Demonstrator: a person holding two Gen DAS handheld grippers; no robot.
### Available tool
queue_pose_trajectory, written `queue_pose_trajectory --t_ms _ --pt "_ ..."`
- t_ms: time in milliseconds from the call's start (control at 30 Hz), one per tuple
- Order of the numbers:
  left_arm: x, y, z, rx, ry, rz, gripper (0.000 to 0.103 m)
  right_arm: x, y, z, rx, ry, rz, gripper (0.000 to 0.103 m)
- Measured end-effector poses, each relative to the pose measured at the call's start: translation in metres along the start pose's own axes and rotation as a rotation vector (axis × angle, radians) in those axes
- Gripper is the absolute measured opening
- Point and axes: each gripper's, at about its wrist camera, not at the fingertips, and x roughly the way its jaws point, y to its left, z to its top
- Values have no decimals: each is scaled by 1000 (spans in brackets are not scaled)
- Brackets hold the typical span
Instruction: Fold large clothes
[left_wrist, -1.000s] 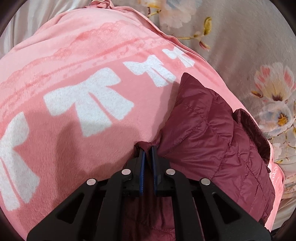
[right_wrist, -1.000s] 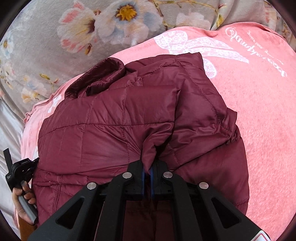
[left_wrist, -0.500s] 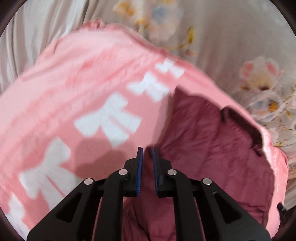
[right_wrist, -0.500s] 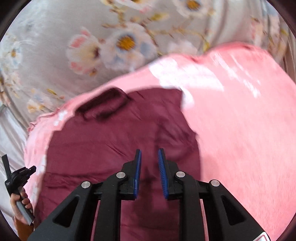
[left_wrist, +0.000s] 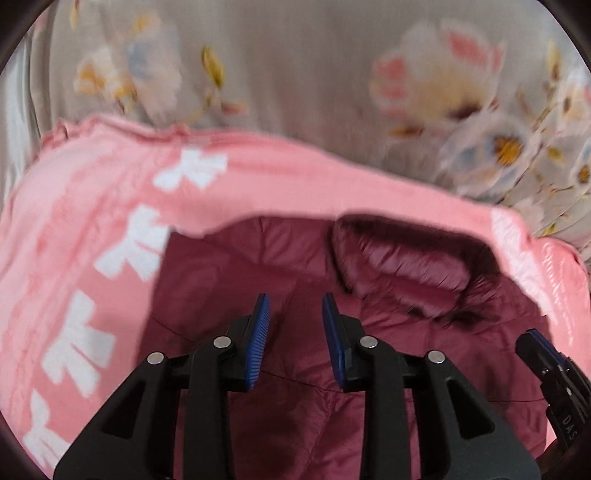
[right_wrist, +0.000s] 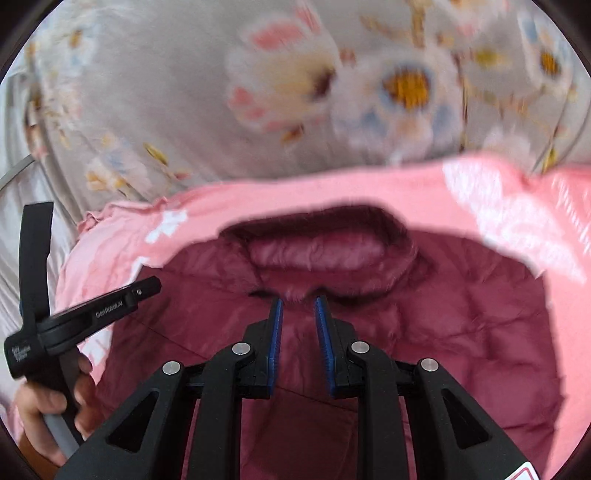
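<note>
A maroon quilted puffer jacket (left_wrist: 303, 266) lies folded on a pink blanket (left_wrist: 92, 229); its collar (left_wrist: 410, 254) is at the far side. It also shows in the right wrist view (right_wrist: 443, 325), collar (right_wrist: 317, 247) straight ahead. My left gripper (left_wrist: 295, 299) is open and empty, held above the jacket. My right gripper (right_wrist: 298, 301) is open and empty above the jacket, just short of the collar. The left gripper's body shows at the left of the right wrist view (right_wrist: 92, 314), held by a hand (right_wrist: 40, 413).
The pink blanket with white bows (right_wrist: 166, 225) lies on a grey floral bedsheet (left_wrist: 295, 74), which fills the far side in the right wrist view (right_wrist: 295, 92) too. The right gripper's tip (left_wrist: 546, 354) shows at the right edge of the left wrist view.
Both grippers let go of the jacket fabric, opened and pulled back and up. The jacket now lies flat on the blanket, and both views have tilted toward the collar.
</note>
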Motion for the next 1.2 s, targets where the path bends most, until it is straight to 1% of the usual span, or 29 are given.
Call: queue_pose_trajectory --t_ms 67,167,233,400,567,833,933,967,1033,1067,1100,1133,1167,1200 --pt "13 4 -10 -5 32 18 28 10 -1 -12 -13 40 5 19" --pt "24 15 -25 8 59 37 28 12 3 -29 -32 61 25 19" --pt "26 21 -31 13 63 41 28 13 9 -39 -55 77 38 19" --pt "25 30 -47 23 52 64 28 18 19 -54 -113 101 27 18" --pt "24 32 -56 31 25 69 28 25 4 -57 -61 125 58 10" --pt "28 30 -57 35 26 83 28 29 -9 -55 -2 132 103 7" --pt "28 29 -57 36 24 84 28 27 -12 -54 17 124 114 5" --pt "28 29 -57 35 23 85 28 24 -14 -54 27 110 111 5" --pt "24 32 -57 19 19 69 29 9 -20 -53 51 78 79 7" --pt "18 36 -57 4 18 62 29 -11 -26 -55 65 48 67 17" --pt "8 41 -59 -18 12 44 30 -25 -31 -57 67 20 61 19" --pt "-6 48 -63 -37 0 31 45 -45 -38 -63 61 -18 51 26" --pt "-16 52 -66 -46 -13 25 65 -62 -45 -69 54 -42 29 30" --pt "-29 59 -71 -53 -34 27 72 -71 -50 -72 49 -51 12 32"
